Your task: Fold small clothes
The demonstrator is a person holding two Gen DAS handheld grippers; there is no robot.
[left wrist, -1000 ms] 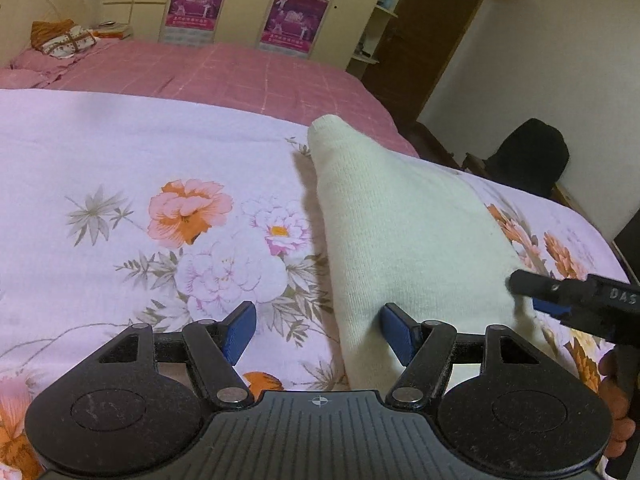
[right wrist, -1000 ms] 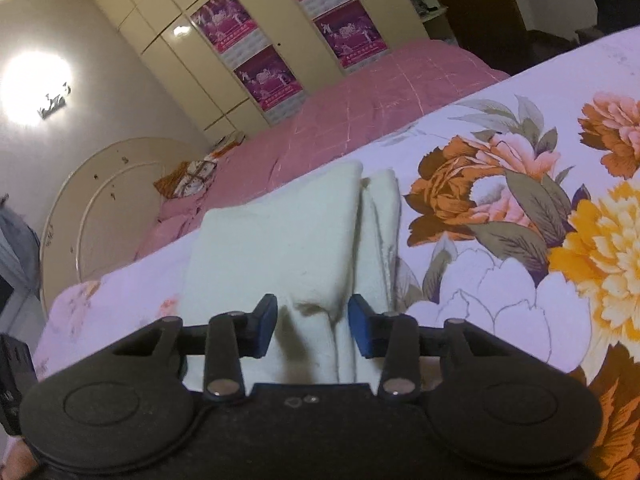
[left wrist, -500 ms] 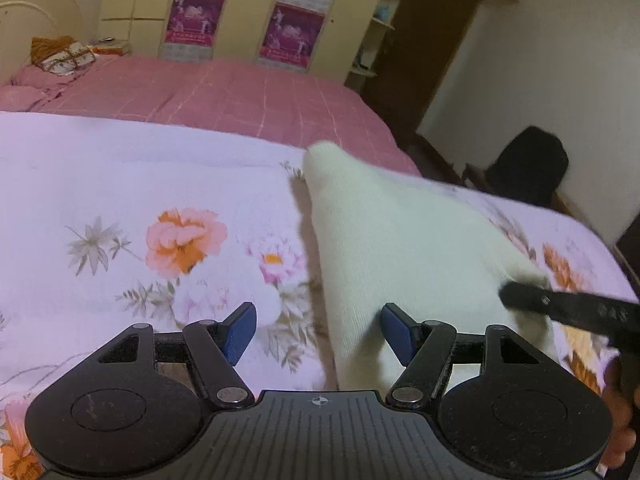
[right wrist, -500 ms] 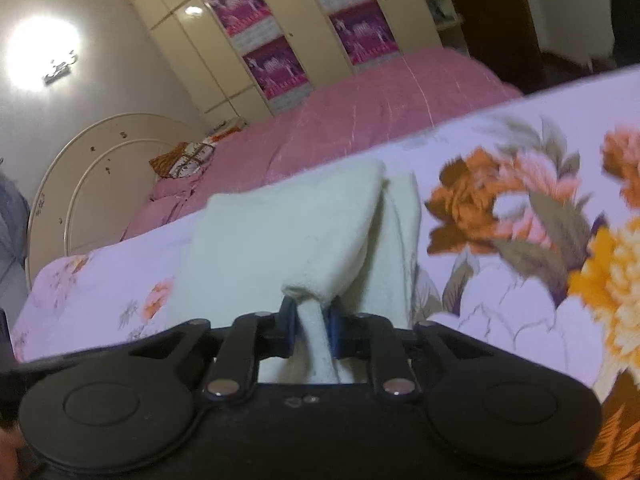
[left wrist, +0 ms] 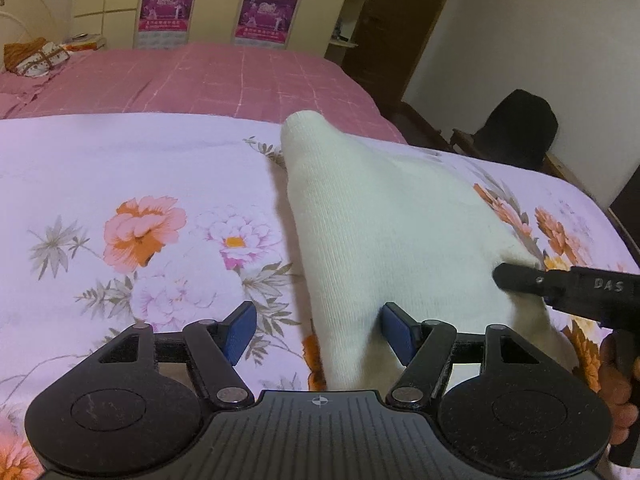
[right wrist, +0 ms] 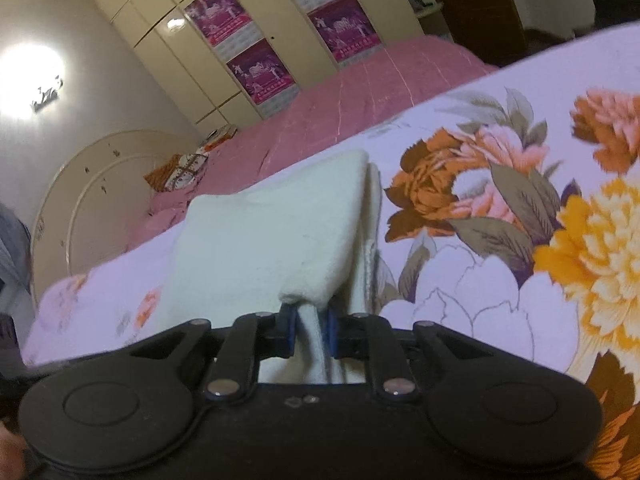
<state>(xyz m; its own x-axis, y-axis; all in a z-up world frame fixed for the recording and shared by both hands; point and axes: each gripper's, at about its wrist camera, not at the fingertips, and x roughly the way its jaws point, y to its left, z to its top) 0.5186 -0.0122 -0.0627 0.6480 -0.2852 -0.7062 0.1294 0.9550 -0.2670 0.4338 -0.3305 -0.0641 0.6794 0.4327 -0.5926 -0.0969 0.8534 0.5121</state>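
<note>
Floral bedspread [left wrist: 120, 168] bears cream garment [left wrist: 380, 220], lengthwise away; right claw [right wrist: 309, 330] pinches its near corner; left claw [left wrist: 316, 330] gapes.

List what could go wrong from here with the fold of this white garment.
1. The right tool pinches only a small bunched corner of the cream garment; it may slip free when pulled.
2. The left tool is open, nothing pinned, so the whole piece could drag across the floral sheet and the fold could skew.

left tool [left wrist: 316, 330]: jaws apart, astride cream garment [left wrist: 392, 232] edge | right tool [left wrist: 516, 278]: at garment's right corner
</note>
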